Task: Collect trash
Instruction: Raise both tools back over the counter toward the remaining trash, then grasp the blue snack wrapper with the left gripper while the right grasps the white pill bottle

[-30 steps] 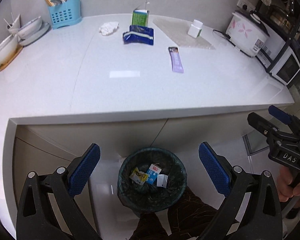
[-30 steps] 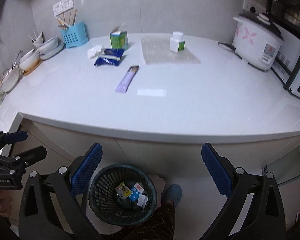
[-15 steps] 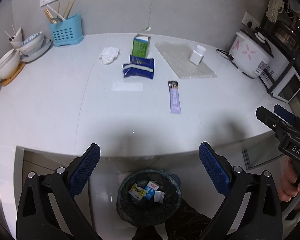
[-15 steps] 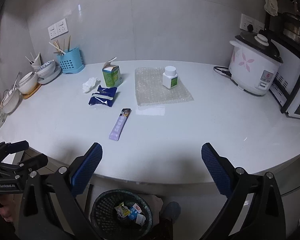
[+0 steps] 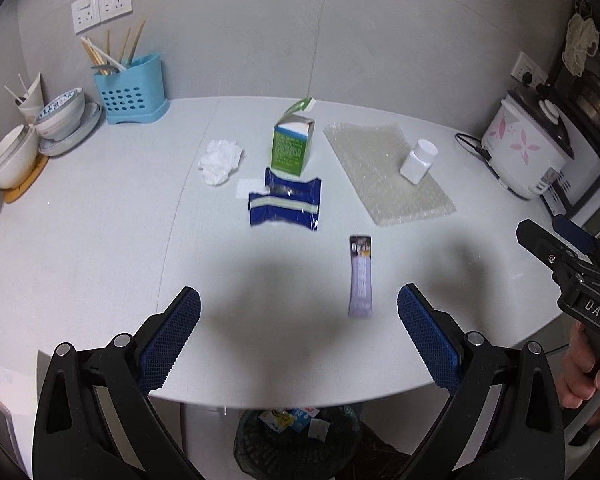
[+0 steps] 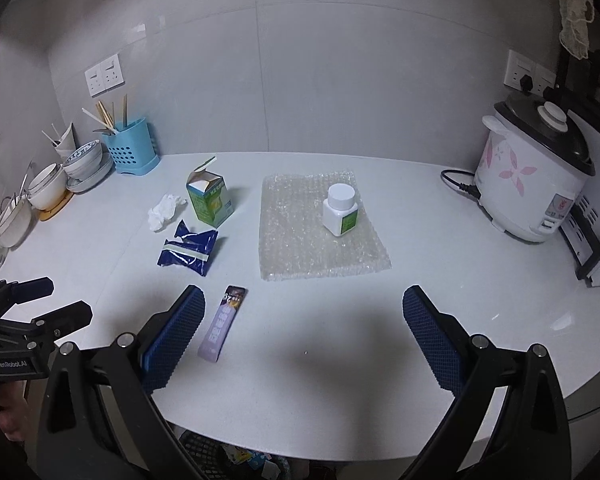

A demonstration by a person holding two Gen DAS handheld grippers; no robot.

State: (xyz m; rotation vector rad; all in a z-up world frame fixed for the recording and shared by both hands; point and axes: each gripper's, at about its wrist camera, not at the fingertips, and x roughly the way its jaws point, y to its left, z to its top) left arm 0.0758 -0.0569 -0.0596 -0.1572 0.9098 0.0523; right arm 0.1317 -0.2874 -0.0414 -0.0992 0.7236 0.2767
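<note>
**Purple sachet lying nearest the grippers**

The left gripper (image 5: 299, 320) and right gripper (image 6: 304, 320) are both hanging wide open, holding nothing. The purple sachet (image 5: 360, 276) is lying lower centre, long axis pointing away, closer to the right gripper's left pad. The left view alone is showing the trash bin (image 5: 300, 432) contents clearly.

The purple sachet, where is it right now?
The purple sachet lies flat on the counter, nearest the front edge, just ahead of the blue wrapper.
</note>
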